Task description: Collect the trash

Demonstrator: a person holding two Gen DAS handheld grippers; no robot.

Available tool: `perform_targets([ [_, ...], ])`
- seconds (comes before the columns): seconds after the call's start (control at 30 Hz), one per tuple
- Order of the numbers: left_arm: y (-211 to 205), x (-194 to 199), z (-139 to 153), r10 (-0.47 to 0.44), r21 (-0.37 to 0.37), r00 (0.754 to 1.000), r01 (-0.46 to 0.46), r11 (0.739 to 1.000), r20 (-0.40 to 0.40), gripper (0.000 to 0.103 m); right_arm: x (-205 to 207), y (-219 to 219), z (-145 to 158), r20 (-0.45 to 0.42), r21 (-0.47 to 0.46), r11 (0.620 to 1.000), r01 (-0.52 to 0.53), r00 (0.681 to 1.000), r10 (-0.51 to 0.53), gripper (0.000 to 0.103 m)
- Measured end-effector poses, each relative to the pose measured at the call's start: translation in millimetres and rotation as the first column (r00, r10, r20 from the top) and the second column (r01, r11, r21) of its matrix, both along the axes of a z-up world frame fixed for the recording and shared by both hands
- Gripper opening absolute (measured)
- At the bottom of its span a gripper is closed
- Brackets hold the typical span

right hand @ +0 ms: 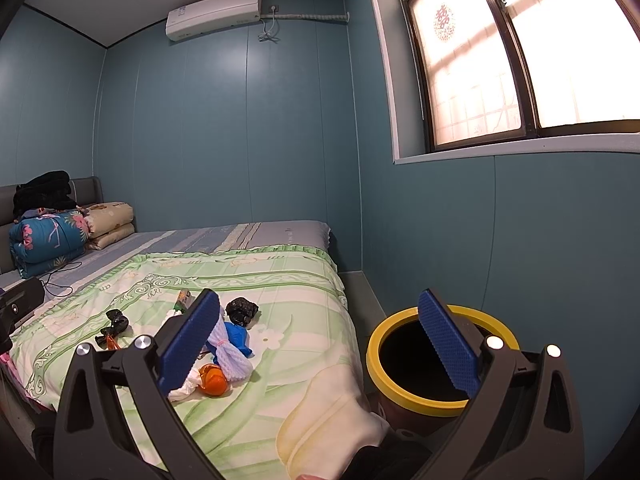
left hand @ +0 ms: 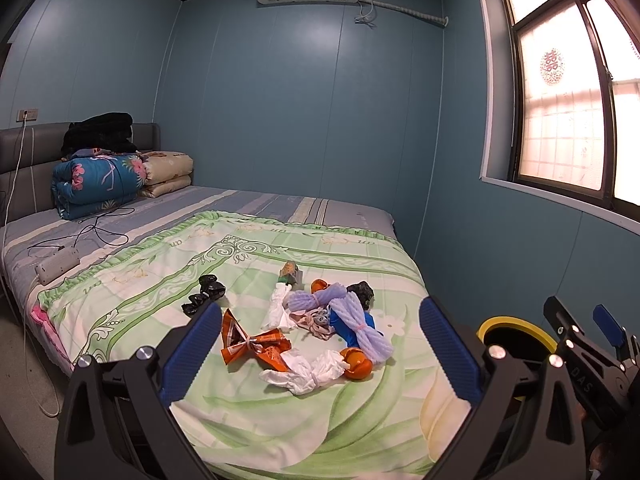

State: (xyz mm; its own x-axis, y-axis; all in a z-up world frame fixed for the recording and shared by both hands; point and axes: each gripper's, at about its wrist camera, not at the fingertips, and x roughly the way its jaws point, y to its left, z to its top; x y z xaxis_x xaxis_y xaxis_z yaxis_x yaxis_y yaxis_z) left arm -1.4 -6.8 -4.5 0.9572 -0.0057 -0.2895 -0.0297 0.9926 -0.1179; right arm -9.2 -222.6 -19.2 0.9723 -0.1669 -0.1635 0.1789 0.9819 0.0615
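Note:
A heap of trash lies on the green bedspread [left hand: 168, 280]: an orange wrapper [left hand: 256, 346], white crumpled bags [left hand: 308, 372], orange peel [left hand: 356, 364], purple foam netting [left hand: 360, 320], a blue bag [right hand: 236, 336] and black bags [left hand: 204, 294]. My left gripper [left hand: 320, 348] is open and empty, hovering just short of the heap. My right gripper [right hand: 320, 344] is open and empty, between the bed's right edge and a black bin with a yellow rim [right hand: 400, 394]. The bin also shows in the left wrist view [left hand: 508, 326], with the right gripper's body beside it.
Folded quilts [left hand: 100, 180] and dark clothes [left hand: 100, 132] are stacked at the headboard. A power strip [left hand: 56, 266] with cables lies on the bed's left side. A blue wall and a window [right hand: 500, 60] stand to the right, with a narrow floor strip [right hand: 360, 292] by the bed.

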Motion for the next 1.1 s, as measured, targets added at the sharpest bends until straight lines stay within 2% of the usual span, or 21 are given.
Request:
perform_targets([
  [1.1, 0.4, 1.4, -1.1, -0.001, -0.004, 1.0, 0.001, 1.0, -0.014, 0.095, 4.7, -1.9, -1.3, -0.013, -0.003, 1.0, 0.002, 1.0, -0.002, 0.095],
])
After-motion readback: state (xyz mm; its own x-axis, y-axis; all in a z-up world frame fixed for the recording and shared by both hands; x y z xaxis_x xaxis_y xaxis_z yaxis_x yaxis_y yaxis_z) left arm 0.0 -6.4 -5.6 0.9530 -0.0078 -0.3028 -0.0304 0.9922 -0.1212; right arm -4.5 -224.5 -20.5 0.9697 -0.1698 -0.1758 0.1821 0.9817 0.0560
